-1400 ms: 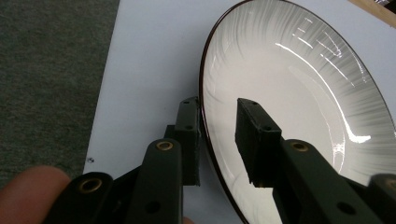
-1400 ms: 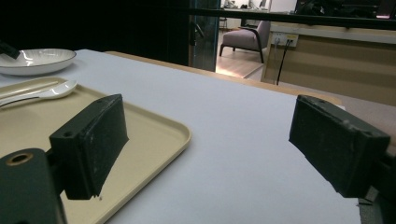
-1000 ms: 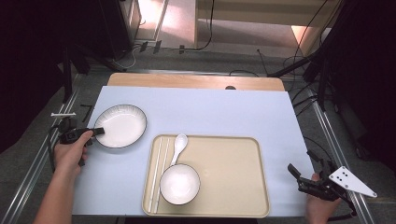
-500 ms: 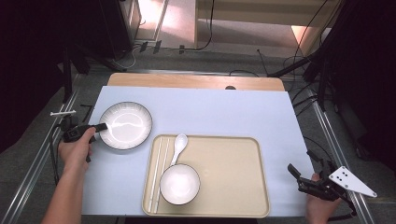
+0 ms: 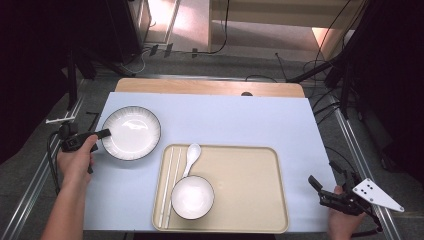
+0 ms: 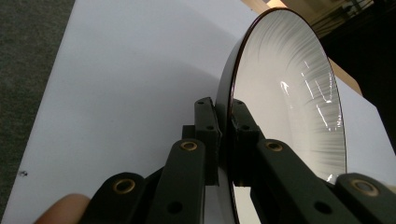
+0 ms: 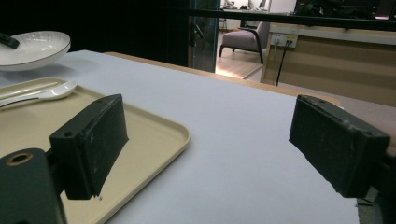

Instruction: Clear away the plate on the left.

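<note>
The left gripper (image 5: 102, 133) is clamped on the near rim of the white, dark-rimmed ceramic plate (image 5: 131, 132), which extends ahead of it. The right gripper (image 5: 320, 188) rests with jaws wide apart, nothing between them.

L gripper (image 5: 102, 134) clamped plate (image 5: 131, 132) rim, shifted it toward tray (image 5: 250, 165).
</note>
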`<state>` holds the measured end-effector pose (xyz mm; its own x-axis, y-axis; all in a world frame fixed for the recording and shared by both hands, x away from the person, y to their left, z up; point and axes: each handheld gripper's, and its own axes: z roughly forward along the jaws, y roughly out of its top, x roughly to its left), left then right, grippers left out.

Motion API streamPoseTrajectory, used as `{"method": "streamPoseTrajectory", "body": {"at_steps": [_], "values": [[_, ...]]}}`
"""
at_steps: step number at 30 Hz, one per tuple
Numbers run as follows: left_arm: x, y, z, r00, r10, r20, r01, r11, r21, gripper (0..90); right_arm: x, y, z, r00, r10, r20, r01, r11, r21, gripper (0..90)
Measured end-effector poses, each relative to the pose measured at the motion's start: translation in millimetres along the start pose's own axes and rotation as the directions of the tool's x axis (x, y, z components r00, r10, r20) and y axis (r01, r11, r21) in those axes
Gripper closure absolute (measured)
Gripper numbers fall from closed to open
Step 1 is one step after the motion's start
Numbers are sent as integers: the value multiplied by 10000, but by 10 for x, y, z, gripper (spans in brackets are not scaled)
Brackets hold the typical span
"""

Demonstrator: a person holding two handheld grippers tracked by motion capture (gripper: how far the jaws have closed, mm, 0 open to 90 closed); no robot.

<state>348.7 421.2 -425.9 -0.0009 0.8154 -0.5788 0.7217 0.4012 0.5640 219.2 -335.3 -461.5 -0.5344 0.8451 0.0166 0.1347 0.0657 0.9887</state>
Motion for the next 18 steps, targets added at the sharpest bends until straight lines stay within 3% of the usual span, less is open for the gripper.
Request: {"method": "streamPoseTrajectory", "body": {"at_steps": [4,10,18], "values": [[-110,32,-26,9992,342,222,-341,9994,-12,860,0,1,2,10000,-21,-10,21,10000,-13,119],[-298,42,-17,9942,1064,136,-1064,9943,-12,859,-4,1,-2,10000,-39,0,39,10000,-17,119],[-451,30,-16,9906,1170,710,-1167,9931,-84,859,-8,2,-11,10000,31,17,-31,10000,-46,119]]}}
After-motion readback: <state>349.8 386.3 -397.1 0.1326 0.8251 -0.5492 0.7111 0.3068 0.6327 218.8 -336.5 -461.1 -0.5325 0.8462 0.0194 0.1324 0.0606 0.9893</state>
